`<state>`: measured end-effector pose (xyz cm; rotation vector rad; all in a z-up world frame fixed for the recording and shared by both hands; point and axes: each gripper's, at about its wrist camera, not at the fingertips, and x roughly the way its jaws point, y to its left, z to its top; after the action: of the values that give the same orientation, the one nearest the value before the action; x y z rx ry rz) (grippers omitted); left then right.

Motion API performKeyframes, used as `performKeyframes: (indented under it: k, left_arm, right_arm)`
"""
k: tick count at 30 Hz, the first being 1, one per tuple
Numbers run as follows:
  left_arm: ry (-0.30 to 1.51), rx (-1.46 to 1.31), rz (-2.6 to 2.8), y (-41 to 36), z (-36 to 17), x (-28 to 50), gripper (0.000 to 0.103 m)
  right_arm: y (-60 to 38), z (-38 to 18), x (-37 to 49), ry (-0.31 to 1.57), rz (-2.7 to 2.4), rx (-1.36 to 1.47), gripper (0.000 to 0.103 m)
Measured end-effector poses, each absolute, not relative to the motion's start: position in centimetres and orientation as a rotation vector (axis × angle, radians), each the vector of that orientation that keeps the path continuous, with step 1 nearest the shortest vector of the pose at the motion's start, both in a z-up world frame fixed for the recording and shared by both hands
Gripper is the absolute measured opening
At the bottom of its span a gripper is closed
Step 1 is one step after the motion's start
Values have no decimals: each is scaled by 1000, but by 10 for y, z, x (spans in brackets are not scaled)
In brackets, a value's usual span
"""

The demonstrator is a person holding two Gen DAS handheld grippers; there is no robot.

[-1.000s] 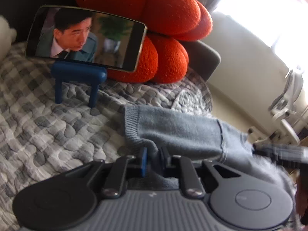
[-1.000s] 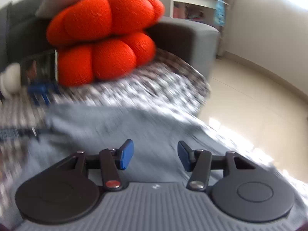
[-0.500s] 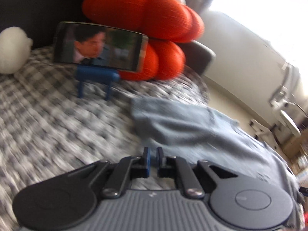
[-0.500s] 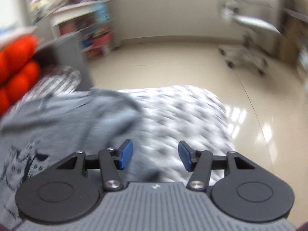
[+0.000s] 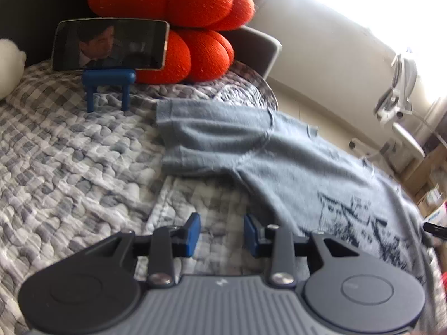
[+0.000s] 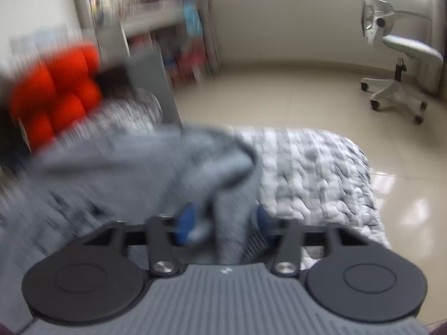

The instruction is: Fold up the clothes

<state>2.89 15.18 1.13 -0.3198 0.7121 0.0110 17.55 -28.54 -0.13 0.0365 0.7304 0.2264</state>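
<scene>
Now the left gripper has let go of the grey sweater and stands wide. The right gripper has a sweater fold between its 2 fingers, but blur hides whether it grips.

A sweater lies on the quilt, right of the phone stand. The phone sits on the stand; the cushion rises just behind it. The left gripper hovers before the sweater, over bare quilt. The office chair stands on the floor beyond the quilt.
</scene>
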Motion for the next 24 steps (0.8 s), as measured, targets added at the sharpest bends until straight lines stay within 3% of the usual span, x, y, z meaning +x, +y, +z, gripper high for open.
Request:
performKeyframes:
  k: [4, 9, 15, 18, 21, 24]
  left_arm:
    - [708, -286, 30, 150, 11, 28, 29]
    - [702, -297, 29, 154, 10, 26, 28]
    - [702, -295, 22, 156, 11, 21, 28]
    - [708, -289, 16, 163, 15, 12, 28]
    - [714, -298, 0, 171, 20, -5, 30]
    - [726, -310, -25, 177, 22, -29, 32]
  right_arm:
    - [-293, 24, 178, 661, 103, -8, 4]
    - [-311, 49, 201, 615, -58, -68, 4]
    - [-307, -3, 238, 764, -156, -146, 4]
    - [-305, 1, 214, 723, -149, -94, 5]
    - [-302, 6, 191, 683, -141, -42, 14]
    - [-297, 13, 159, 655, -93, 11, 40]
